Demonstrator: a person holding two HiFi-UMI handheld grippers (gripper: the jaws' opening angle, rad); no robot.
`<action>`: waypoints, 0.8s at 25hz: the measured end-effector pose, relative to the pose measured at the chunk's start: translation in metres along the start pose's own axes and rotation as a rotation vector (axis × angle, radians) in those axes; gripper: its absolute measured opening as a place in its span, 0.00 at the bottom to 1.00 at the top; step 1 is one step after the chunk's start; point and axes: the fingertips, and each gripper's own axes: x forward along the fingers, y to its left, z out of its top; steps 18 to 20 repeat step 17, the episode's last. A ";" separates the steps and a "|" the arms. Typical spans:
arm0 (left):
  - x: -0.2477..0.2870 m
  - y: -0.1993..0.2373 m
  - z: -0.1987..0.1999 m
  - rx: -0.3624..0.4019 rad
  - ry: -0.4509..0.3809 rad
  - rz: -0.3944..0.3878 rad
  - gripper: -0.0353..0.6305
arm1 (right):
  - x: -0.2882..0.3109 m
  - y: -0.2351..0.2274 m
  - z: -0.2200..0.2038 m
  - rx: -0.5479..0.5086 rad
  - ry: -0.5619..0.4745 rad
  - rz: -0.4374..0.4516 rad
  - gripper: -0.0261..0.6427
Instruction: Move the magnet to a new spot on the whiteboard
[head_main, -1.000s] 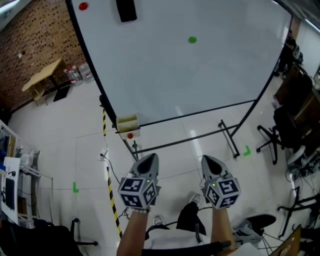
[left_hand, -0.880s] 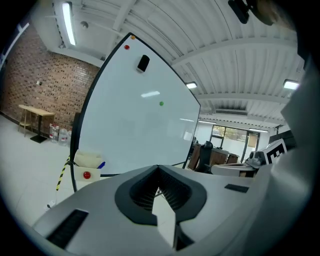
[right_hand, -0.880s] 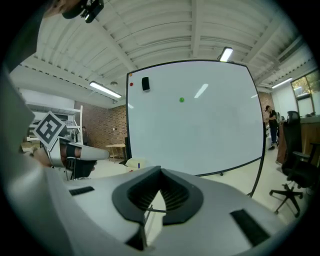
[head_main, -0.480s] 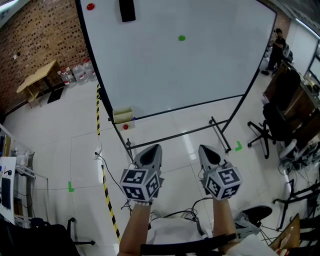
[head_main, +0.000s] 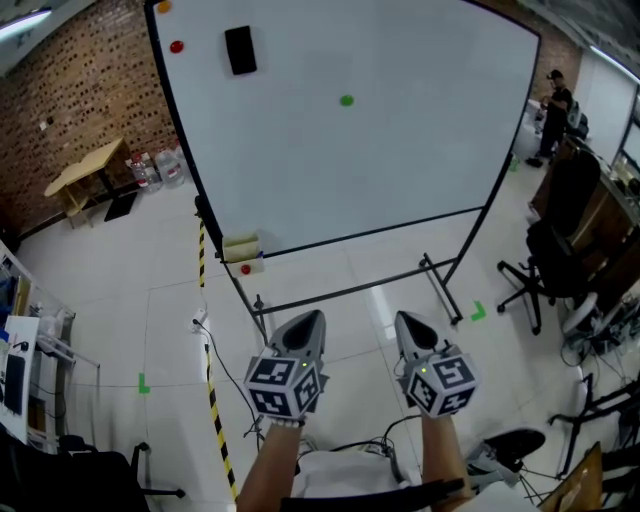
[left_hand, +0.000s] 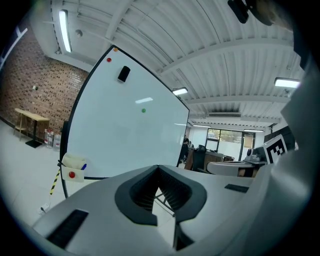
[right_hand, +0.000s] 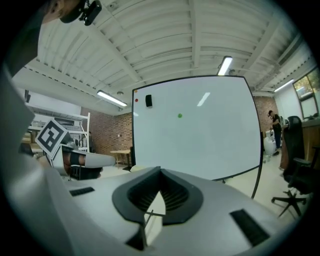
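Head view: left gripper (head_main: 312, 320) and right gripper (head_main: 404, 322) were side by side, low in frame over the pale tiled floor (head_main: 120, 310), well apart from the whiteboard (head_main: 400, 170). Both sets of jaws were clenched, with nothing in them. The green magnet (head_main: 346, 100) sat in the board's upper middle, closer to the top edge. The red magnet (head_main: 177, 46) was near the top left corner, with the black eraser (head_main: 240, 50) just right of it. A small tray (head_main: 241, 248) hung at the bottom left corner. Room: brick wall (head_main: 80, 90) and wooden table (head_main: 85, 162) on the left. A yellow-black tape strip (head_main: 214, 400) ran along the floor from the board's left edge. Office chairs (head_main: 555, 262) stood on the right, and a person (head_main: 552, 100) stood far off beyond the board's right edge.

Left gripper view: jaw tips were pressed together and empty. The board stood ahead on the left, green magnet at upper centre. A ceiling light (left_hand: 63, 31) and ribbed white ceiling were above, desks and windows behind on the right.

Right gripper view: jaws were closed tip to tip, holding nothing. The board filled the middle, green magnet below the top edge and left of centre, with the left gripper alongside.
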 end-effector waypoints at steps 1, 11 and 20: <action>0.000 -0.002 0.000 0.002 0.000 0.002 0.05 | -0.002 -0.001 0.000 0.000 0.000 0.001 0.04; -0.005 -0.006 -0.001 0.003 -0.003 0.007 0.05 | -0.008 0.000 0.002 0.004 -0.013 0.001 0.04; -0.009 -0.001 0.002 0.003 -0.009 0.007 0.05 | -0.007 0.003 0.001 0.001 -0.013 -0.007 0.04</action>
